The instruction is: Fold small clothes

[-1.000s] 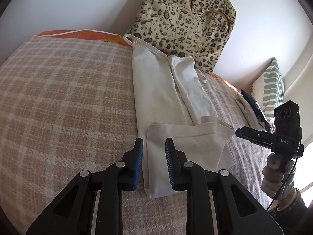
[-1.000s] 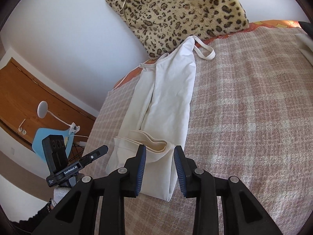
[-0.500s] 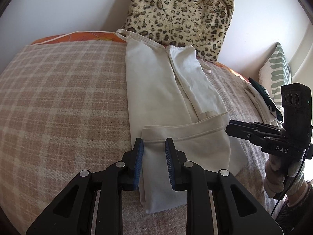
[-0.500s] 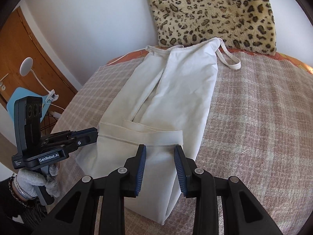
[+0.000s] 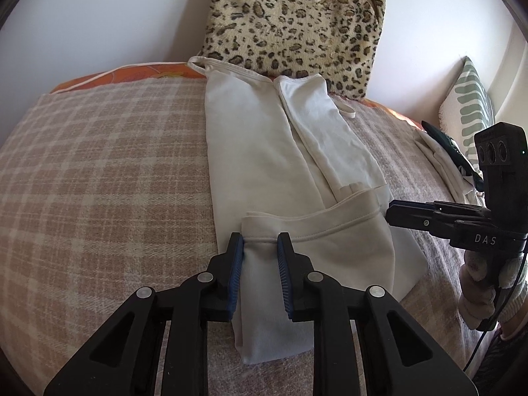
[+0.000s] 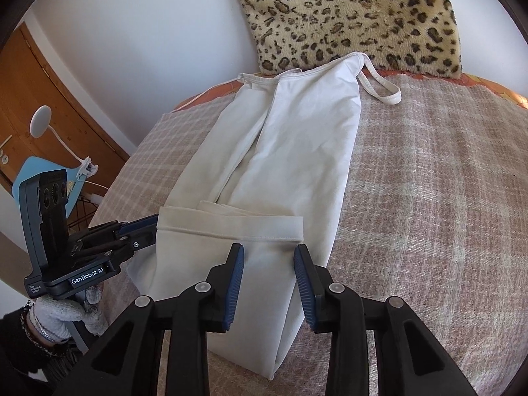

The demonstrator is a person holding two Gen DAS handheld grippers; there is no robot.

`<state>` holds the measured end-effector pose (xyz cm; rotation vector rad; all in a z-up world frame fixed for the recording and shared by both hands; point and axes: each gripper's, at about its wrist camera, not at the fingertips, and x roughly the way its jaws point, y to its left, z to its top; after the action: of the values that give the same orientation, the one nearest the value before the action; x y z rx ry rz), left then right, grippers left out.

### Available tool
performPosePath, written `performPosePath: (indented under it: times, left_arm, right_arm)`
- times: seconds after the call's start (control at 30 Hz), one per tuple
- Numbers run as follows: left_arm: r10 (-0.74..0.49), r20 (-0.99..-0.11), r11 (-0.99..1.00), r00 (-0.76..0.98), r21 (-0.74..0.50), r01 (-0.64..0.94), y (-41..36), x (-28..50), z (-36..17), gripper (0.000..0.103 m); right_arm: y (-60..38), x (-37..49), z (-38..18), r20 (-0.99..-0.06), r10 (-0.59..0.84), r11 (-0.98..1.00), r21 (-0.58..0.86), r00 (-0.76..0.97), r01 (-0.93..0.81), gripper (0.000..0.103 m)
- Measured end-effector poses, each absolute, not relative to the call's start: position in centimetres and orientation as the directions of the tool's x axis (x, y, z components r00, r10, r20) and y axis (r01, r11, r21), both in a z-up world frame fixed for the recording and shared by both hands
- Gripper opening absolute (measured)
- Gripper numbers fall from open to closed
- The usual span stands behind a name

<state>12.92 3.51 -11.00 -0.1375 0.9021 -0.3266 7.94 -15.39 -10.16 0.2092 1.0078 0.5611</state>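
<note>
Fingers of the left gripper (image 5: 260, 247) stand a narrow gap apart with the stitched hem of the cream top (image 5: 264, 151) lying between their blue pads; whether the pads press the cloth cannot be told. That hem belongs to the lower part of the garment, turned up over its body, and the fold's near left corner sits right at these fingers.

Seen from the right wrist, the right gripper (image 6: 269, 265) has its fingers spread wider, poised over the folded-up panel just short of the hem band, with cloth showing between the pads and neither visibly touching it. The hem's right end lies just ahead of the right-hand pad (image 6: 301, 272).

The top stretches lengthwise away from both grippers across a checked pink-and-cream blanket (image 5: 105, 165) on the bed, its straps (image 6: 382, 87) reaching a leopard-print cushion (image 5: 297, 23) against the white wall. A green-patterned pillow (image 5: 468, 105) leans at the far right of the left view.
</note>
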Motion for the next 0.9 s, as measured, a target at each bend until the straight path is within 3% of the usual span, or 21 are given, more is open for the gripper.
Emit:
performPosePath:
  times: [0.13,0.3,0.4,0.43,0.47,0.5,0.53,0.67,0.7,0.8,0.9]
  left_arm:
    - [-0.348,-0.731,0.937,0.587,-0.292,0.192,4.3,12.9,-10.9,0.004]
    - [-0.348,-0.714,0.937,0.607,-0.291,0.195,4.5,12.8,-10.2,0.004]
    - [-0.364,-0.719,0.931,0.592,-0.305,0.203,4.4,12.9,-10.4,0.005]
    - [-0.364,-0.723,0.931,0.587,-0.305,0.203,4.3,13.0,-10.5,0.012]
    - [-0.362,-0.731,0.932,0.578,-0.302,0.2,4.2,13.1,-10.6,0.015]
    - [-0.358,-0.743,0.933,0.566,-0.299,0.198,4.0,13.3,-10.8,0.022]
    - [-0.355,-0.747,0.935,0.562,-0.293,0.201,3.9,13.4,-11.0,0.023]
    - [-0.325,-0.747,0.944,0.581,-0.214,0.252,2.9,12.9,-11.0,0.019]
    - [-0.325,-0.746,0.943,0.581,-0.212,0.255,2.9,12.9,-11.0,0.008]
    - [-0.325,-0.738,0.944,0.592,-0.216,0.25,3.2,12.9,-10.8,0.004]
    - [-0.299,-0.714,0.954,0.633,-0.198,0.227,3.8,12.7,-10.0,0.004]
  right_arm:
    - [-15.3,7.4,-9.9,-0.745,0.52,0.849,0.398,0.418,-0.347,0.003]
    - [-16.2,6.9,-9.0,-0.727,0.52,0.852,0.404,0.449,-0.333,0.001]
    - [-16.7,6.9,-8.8,-0.715,0.544,0.838,0.435,0.439,-0.331,0.011]
    - [-16.7,7.0,-8.8,-0.714,0.548,0.835,0.44,0.436,-0.329,0.028]
    - [-16.7,7.0,-8.8,-0.712,0.555,0.831,0.449,0.431,-0.329,0.034]
    - [-16.8,7.1,-8.9,-0.71,0.557,0.83,0.453,0.431,-0.326,0.036]
    - [-16.7,7.1,-9.0,-0.713,0.56,0.828,0.457,0.422,-0.326,0.036]
    - [-16.1,7.5,-10.1,-0.742,0.546,0.835,0.446,0.389,-0.322,0.034]
    - [-15.9,7.4,-10.2,-0.742,0.547,0.834,0.446,0.387,-0.323,0.03]
    - [-15.6,7.1,-10.1,-0.745,0.546,0.834,0.438,0.383,-0.336,0.006]
    - [-16.1,6.9,-10.1,-0.754,0.533,0.844,0.439,0.385,-0.309,0.001]
